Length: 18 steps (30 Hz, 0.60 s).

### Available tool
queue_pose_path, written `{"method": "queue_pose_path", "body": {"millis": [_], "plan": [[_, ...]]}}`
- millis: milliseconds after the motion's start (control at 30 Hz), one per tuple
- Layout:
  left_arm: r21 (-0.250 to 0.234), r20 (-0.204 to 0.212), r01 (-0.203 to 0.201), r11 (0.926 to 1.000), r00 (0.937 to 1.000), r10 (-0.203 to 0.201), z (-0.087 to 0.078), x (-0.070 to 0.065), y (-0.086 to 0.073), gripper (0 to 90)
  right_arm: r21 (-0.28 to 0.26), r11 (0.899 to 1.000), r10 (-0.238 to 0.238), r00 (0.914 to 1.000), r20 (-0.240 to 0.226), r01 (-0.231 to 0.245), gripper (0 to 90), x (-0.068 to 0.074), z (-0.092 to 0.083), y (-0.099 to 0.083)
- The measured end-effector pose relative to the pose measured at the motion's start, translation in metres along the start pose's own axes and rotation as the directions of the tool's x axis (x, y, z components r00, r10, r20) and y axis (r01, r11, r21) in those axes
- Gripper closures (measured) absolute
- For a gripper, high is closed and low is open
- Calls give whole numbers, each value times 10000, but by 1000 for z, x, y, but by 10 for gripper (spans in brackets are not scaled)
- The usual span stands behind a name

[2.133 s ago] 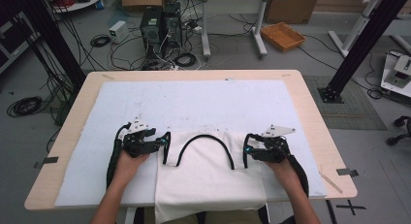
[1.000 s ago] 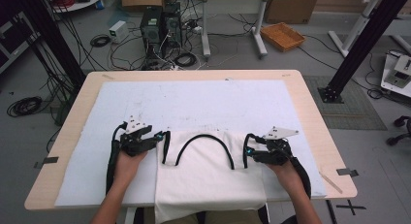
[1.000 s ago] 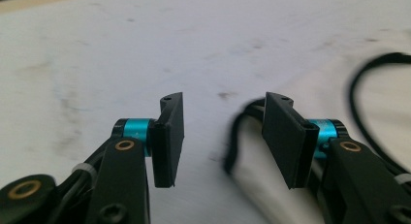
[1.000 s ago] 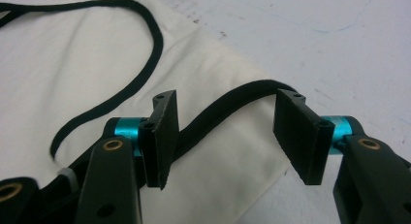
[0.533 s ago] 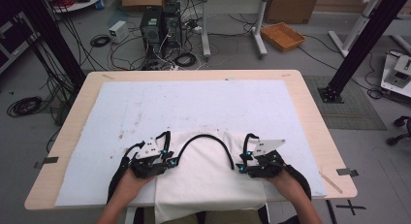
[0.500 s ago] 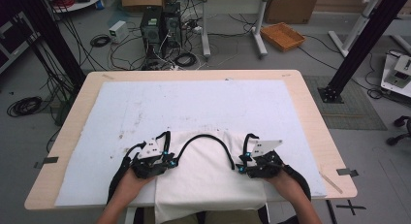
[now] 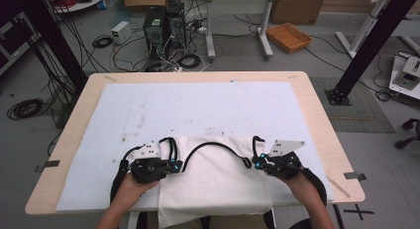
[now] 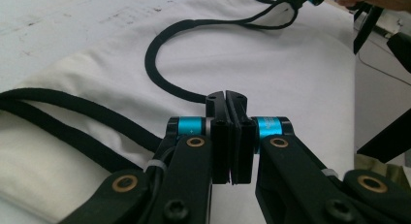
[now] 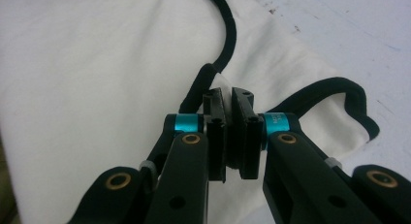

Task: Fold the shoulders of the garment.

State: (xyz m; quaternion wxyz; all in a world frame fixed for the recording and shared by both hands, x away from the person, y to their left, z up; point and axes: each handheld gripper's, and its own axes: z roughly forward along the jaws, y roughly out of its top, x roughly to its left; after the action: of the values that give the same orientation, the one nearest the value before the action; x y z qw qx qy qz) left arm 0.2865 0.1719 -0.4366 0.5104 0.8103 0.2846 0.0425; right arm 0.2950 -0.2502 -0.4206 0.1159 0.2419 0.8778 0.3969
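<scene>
Your table (image 7: 317, 115) carries a white mat, with cables and computer cases on the floor behind. From above, the white bag (image 7: 215, 182) lies at the near edge, your left gripper (image 7: 174, 164) and right gripper (image 7: 256, 162) at its top corners. In the left gripper view, the jaws are clamped on the black strap (image 8: 160, 73). In the right gripper view, yours have just been closing and pinch the strap and fabric.

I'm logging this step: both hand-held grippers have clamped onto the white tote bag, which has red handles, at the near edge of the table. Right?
Not quite: the handles are black, not red, as the high view shows. The rest holds: the left hand-held gripper and right hand-held gripper are shut on the white tote bag at the table's near edge.
</scene>
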Motion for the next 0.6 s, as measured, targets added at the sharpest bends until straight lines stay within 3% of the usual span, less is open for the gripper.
{"method": "queue_pose_path", "body": {"millis": [67,100,133,167,233,300,367,433,500,600], "plan": [[-197,-495,157,9997,9986,-167,-3,5,0,693,35,10000,57,9996,-268,-56,660,1,3,-2],[-365,-972,298,9989,9947,-332,-5,8,0,592,-102,9998,173,9997,-154,-175,568,1,4,-3],[-365,-972,298,9989,9947,-332,-5,8,0,515,-102,9998,173,9997,-154,-175,568,1,4,-3],[-528,-1638,257,9983,9859,-340,-6,11,-1,452,-434,9973,609,9977,282,-596,458,-4,5,-3],[-610,-2281,174,9980,9731,-309,-7,14,-1,394,-734,9946,799,9927,909,-733,353,-8,5,-3],[-650,-3144,123,9978,9488,-322,-8,18,-1,252,-973,9922,927,9838,1535,-783,298,-12,5,-3],[-901,-3643,129,9959,9302,-450,-10,23,0,246,-1320,9864,1260,9663,2246,-979,226,-17,4,-4],[-1059,-3963,117,9943,9166,-530,-13,29,2,246,-1579,9796,1638,9491,2689,-1243,213,-25,2,-3],[-1221,-4175,141,9924,9064,-642,-15,37,5,246,-1680,9742,1956,9355,2941,-1509,212,-33,1,-3],[-1519,-4286,196,9882,8996,-837,-18,47,9,246,-1688,9665,2383,9210,3081,-1936,211,-45,2,-3]]}}
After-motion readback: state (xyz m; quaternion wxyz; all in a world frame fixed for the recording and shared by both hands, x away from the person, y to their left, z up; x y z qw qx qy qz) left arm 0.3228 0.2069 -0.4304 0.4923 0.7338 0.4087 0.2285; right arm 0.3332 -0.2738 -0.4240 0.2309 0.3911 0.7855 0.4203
